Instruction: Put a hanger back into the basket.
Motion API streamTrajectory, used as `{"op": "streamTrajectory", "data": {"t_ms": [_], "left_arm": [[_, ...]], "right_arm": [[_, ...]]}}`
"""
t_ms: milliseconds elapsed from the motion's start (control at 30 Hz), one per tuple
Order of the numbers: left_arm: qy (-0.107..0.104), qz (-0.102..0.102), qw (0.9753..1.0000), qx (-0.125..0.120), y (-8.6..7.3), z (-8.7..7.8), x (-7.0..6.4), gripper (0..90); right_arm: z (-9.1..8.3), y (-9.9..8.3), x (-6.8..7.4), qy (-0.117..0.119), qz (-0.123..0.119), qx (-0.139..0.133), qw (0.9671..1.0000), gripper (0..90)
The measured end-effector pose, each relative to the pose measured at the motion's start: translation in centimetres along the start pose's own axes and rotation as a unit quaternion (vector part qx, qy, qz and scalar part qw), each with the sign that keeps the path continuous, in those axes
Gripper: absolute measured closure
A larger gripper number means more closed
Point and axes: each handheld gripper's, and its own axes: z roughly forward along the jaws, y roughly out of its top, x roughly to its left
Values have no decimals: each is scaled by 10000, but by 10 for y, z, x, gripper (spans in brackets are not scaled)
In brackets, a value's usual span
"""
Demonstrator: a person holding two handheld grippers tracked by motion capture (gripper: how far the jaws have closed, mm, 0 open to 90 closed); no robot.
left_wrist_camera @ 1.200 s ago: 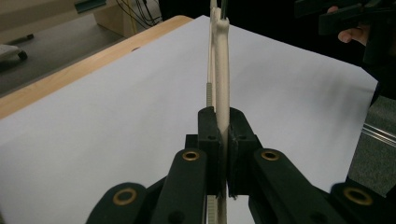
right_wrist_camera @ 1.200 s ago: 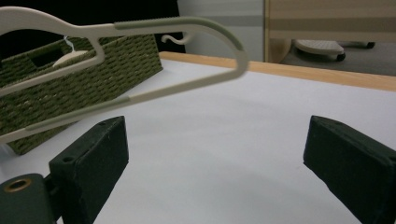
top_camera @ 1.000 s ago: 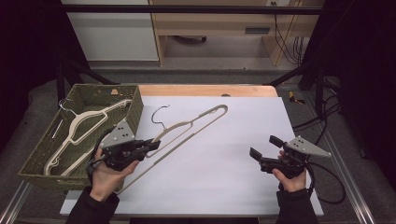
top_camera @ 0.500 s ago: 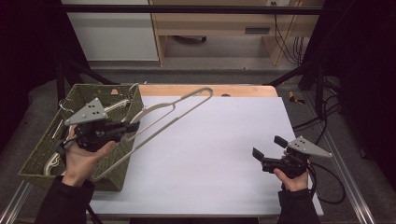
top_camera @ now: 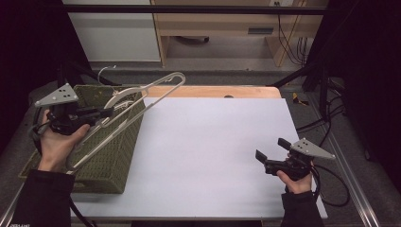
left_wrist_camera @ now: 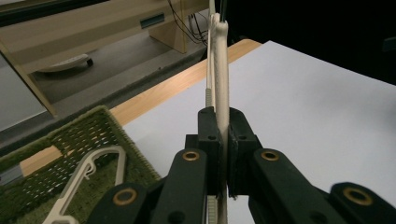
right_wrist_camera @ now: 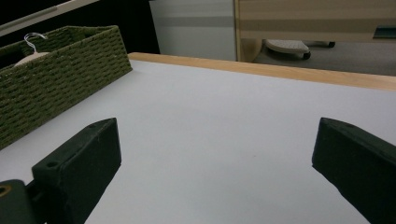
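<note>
My left gripper (top_camera: 97, 113) is shut on a cream clothes hanger (top_camera: 142, 94), which it holds in the air over the right wall of the green woven basket (top_camera: 111, 163). The hanger's metal hook (top_camera: 105, 72) points to the back left and one end reaches past the basket over the table. In the left gripper view the hanger bar (left_wrist_camera: 219, 70) runs up between the closed jaws (left_wrist_camera: 223, 154). Another cream hanger (left_wrist_camera: 88, 175) lies inside the basket (left_wrist_camera: 74, 135). My right gripper (top_camera: 270, 152) rests open low over the table's right front, nothing between its jaws (right_wrist_camera: 215, 154).
The white table top (top_camera: 213, 151) has a wooden strip (top_camera: 213, 92) along its far edge. The basket (right_wrist_camera: 56, 88) stands at the table's left side. Cables (top_camera: 326, 189) trail off the right edge, and a cabinet and shelving stand behind the table.
My left gripper has lifted the hanger off the table and carried it left and up, over the basket. The right gripper has stayed nearly still.
</note>
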Motion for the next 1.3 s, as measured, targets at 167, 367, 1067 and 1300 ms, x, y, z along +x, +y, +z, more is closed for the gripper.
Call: {"op": "streamTrajectory", "data": {"t_ms": [167,367,1067,1300], "left_arm": [[126,-95,9999,21,-11,-7,23,865],[276,-203,9993,179,-25,-11,47,865],[567,-383,9973,276,-61,-19,92,865],[691,-480,9960,309,-72,-27,100,864]], "right_arm": [[0,0,0,21,29,8,10000,19],[1,0,0,-3,23,22,10000,20],[1,-1,-1,7,27,20,10000,20],[1,-1,-2,-4,24,14,10000,20]]}}
